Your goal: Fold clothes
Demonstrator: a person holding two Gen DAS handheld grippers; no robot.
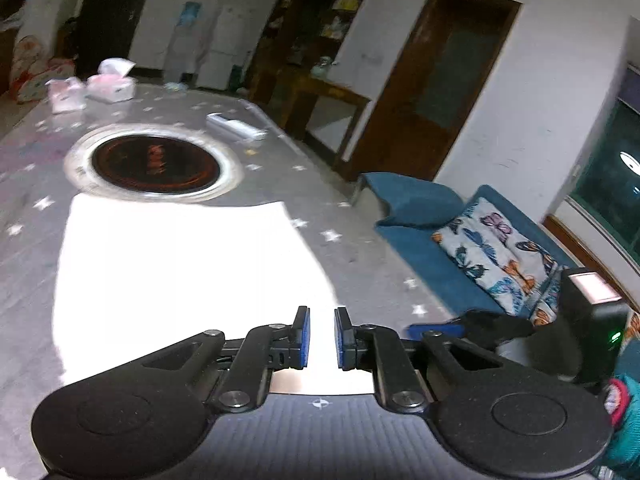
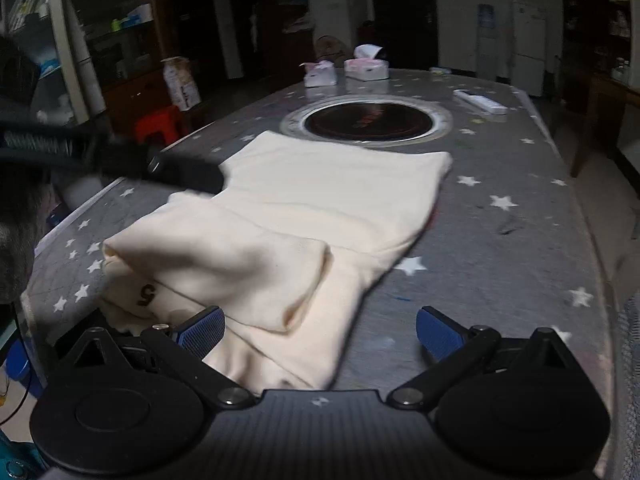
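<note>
Cream garment (image 2: 304, 220), partly folded, lies on the star-patterned table (image 2: 500, 248) near the inset burner (image 2: 366, 120). Left gripper (image 1: 322, 338), jaws narrowed but empty, hovers over the cloth's left side; right gripper (image 2: 320, 334), spread wide at the near hem, appears poised for the next fold.

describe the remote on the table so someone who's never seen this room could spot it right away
Start at the round black cooktop sunk into the grey star-print table. Beyond it to the right, near the table's edge, lies the remote. It is long, flat and white, unlike the pink tissue packs at the far end.
</note>
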